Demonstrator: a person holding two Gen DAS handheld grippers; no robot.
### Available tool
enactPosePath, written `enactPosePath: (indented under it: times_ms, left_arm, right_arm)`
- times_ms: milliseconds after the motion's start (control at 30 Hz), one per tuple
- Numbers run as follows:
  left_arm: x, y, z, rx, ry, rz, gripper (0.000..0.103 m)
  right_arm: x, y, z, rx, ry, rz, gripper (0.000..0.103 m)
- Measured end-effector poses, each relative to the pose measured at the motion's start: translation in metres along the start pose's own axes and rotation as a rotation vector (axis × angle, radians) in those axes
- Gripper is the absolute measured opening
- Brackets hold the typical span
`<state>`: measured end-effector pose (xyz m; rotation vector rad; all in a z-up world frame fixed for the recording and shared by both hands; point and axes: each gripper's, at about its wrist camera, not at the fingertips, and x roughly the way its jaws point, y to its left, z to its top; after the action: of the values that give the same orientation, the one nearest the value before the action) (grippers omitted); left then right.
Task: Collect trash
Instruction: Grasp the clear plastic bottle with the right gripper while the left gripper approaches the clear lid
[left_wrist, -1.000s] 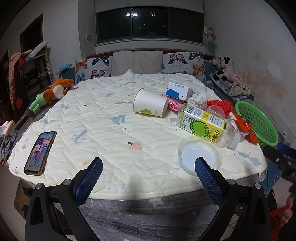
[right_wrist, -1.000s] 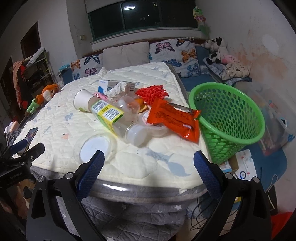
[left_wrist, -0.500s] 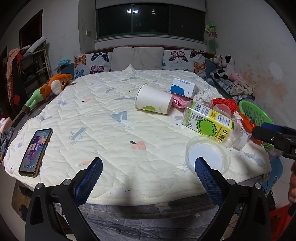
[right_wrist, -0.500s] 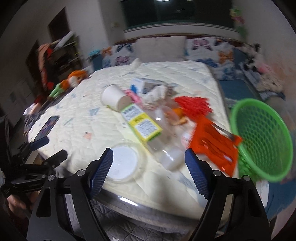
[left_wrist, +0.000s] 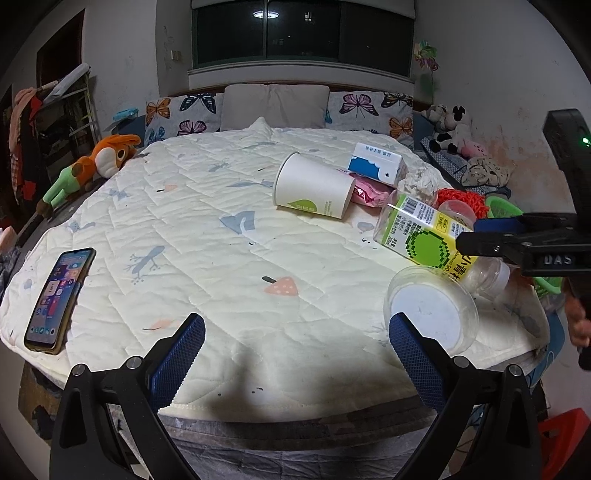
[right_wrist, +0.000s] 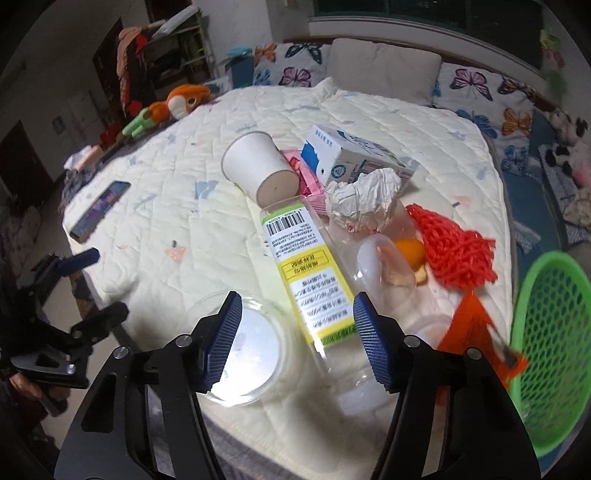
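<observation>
Trash lies heaped on the bed's right side: a clear bottle with a yellow-green label (right_wrist: 308, 273) (left_wrist: 424, 236), a clear round lid (right_wrist: 245, 354) (left_wrist: 432, 314), a paper cup (right_wrist: 260, 168) (left_wrist: 314, 190), a milk carton (right_wrist: 351, 155), crumpled paper (right_wrist: 364, 195), red netting (right_wrist: 454, 251) and an orange wrapper (right_wrist: 476, 332). A green basket (right_wrist: 554, 347) stands beside the bed at the right. My right gripper (right_wrist: 297, 338) is open, its jaws either side of the bottle's lower end. My left gripper (left_wrist: 295, 354) is open and empty over the bed's near edge.
A phone (left_wrist: 59, 295) lies on the bed's left front. An orange plush toy (left_wrist: 99, 158) sits at the left edge. Pillows (left_wrist: 275, 105) line the headboard. Stuffed animals (left_wrist: 448, 129) lie on the far right side. A clothes rack (left_wrist: 55, 122) stands at the left.
My right gripper has swung left and down over the bed and closed in on the bottle, its jaws narrowing. My left gripper has moved slightly forward and stays open.
</observation>
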<state>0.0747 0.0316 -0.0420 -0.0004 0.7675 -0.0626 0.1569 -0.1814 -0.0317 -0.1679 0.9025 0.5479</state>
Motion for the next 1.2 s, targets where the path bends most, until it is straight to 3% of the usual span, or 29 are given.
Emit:
enactPosePath:
  times_ms: [433, 800, 833, 900, 1200]
  left_arm:
    - [0.013, -0.003, 0.000, 0.016, 0.008, -0.041, 0.097]
    - [0.015, -0.016, 0.001, 0.076, 0.008, -0.141, 0.097]
    - [0.016, -0.018, 0.001, 0.079, 0.012, -0.154, 0.097]
    - [0.017, -0.020, 0.002, 0.081, 0.024, -0.184, 0.097]
    - [0.023, -0.043, 0.005, 0.160, 0.053, -0.294, 0.097]
  right_arm:
    - [0.031, 0.004, 0.018, -0.163, 0.082, -0.028, 0.064]
    - [0.068, 0.015, 0.045, -0.275, 0.172, 0.016, 0.063]
    - [0.070, 0.016, 0.047, -0.275, 0.175, 0.022, 0.062]
    - [0.073, 0.018, 0.052, -0.280, 0.181, 0.016, 0.048]
    - [0.030, 0.021, 0.057, -0.266, 0.119, -0.031, 0.047]
